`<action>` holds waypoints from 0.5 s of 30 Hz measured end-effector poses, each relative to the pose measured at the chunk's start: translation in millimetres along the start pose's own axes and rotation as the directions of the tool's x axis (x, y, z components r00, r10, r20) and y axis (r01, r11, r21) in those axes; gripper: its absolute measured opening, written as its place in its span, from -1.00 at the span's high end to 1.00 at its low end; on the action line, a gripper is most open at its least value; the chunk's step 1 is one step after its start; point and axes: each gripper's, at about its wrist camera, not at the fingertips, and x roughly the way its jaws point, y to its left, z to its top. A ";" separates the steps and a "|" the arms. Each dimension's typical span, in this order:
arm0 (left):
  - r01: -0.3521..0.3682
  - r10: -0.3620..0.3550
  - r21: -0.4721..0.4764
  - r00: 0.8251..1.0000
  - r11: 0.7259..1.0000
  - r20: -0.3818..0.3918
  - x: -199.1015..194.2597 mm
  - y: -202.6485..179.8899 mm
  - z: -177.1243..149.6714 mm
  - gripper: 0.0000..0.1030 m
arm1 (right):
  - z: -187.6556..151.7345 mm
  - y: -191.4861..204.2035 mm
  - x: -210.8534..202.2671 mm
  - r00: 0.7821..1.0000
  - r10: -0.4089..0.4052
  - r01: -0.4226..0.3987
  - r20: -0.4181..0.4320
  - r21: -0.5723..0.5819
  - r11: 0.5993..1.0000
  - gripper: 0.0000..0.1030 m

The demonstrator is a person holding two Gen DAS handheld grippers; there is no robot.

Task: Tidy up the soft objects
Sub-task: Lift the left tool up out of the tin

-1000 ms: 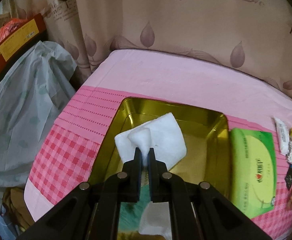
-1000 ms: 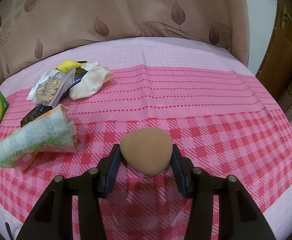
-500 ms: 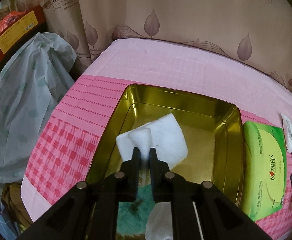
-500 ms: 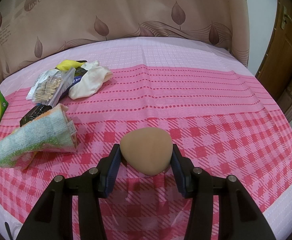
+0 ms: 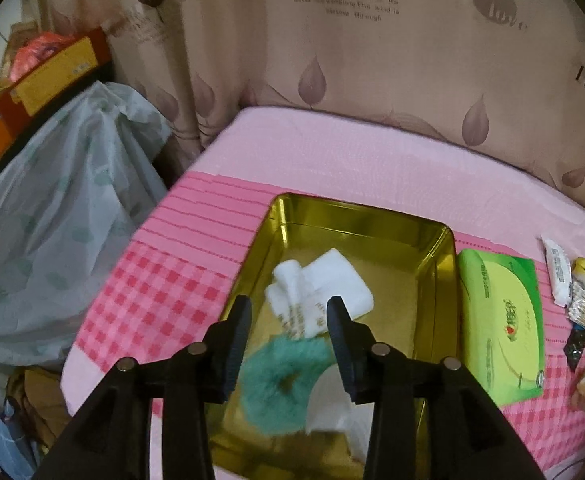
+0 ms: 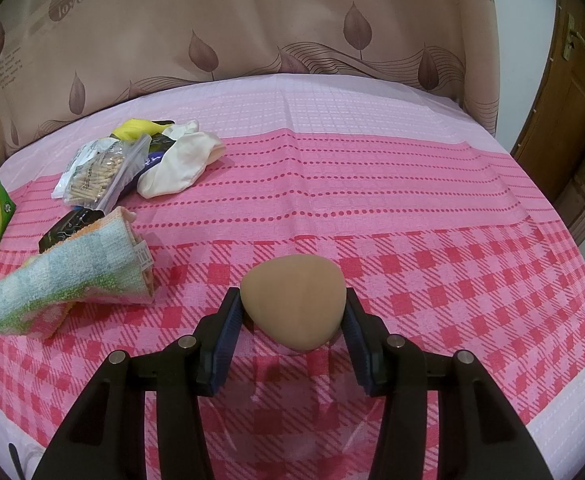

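Observation:
In the left wrist view a gold metal tin [image 5: 440,276] stands on the pink cloth. A white folded pad [image 5: 328,288] lies in it, with a teal fluffy scrunchie [image 5: 280,380] and another white piece [image 5: 332,404] nearer me. My left gripper [image 5: 290,312] is open and empty above the tin, the white pad showing between its fingers. In the right wrist view my right gripper [image 6: 292,308] is shut on a tan teardrop sponge [image 6: 294,304] held just above the checked cloth.
A rolled blue-green towel [image 6: 64,280], a white cloth [image 6: 180,164], a bag of wooden sticks [image 6: 96,172] and dark packets lie left of the right gripper. A green tissue pack [image 5: 500,324] lies right of the tin. A grey plastic bag [image 5: 52,216] hangs off the table's left side.
My left gripper has opened and let go of the white pad, which now lies in the tin; the gripper has drawn back. The right gripper and sponge have not moved.

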 end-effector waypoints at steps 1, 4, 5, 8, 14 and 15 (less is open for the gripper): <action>-0.013 0.013 -0.005 1.000 1.000 0.008 -5.4 2.9 -3.9 0.13 | 0.2 0.7 0.1 1.000 -0.001 0.001 0.000 0.001 1.000 0.12; -0.040 0.041 -0.030 0.999 0.999 0.036 -20.2 13.7 -17.5 0.12 | 0.3 0.9 -0.3 1.000 -0.002 0.002 0.001 -0.001 1.000 0.12; -0.057 0.059 -0.040 0.997 0.998 0.045 -24.0 18.0 -22.3 0.12 | -0.3 -1.1 -0.8 1.000 -0.005 0.005 0.001 -0.002 1.000 0.13; -0.125 0.132 -0.083 0.988 0.989 0.077 -36.1 33.9 -38.7 0.12 | -0.4 -3.4 -1.2 1.000 -0.010 0.010 0.003 -0.006 1.000 0.14; -0.229 0.248 -0.176 0.964 0.957 0.092 -44.4 65.3 -65.1 0.08 | -1.2 -14.0 -6.5 1.000 -0.011 0.011 0.015 0.002 1.000 0.16; -0.224 0.244 -0.189 0.966 0.956 0.091 -44.9 68.7 -65.5 0.08 | -1.0 -16.3 -7.3 1.000 -0.012 0.012 0.016 0.006 1.000 0.16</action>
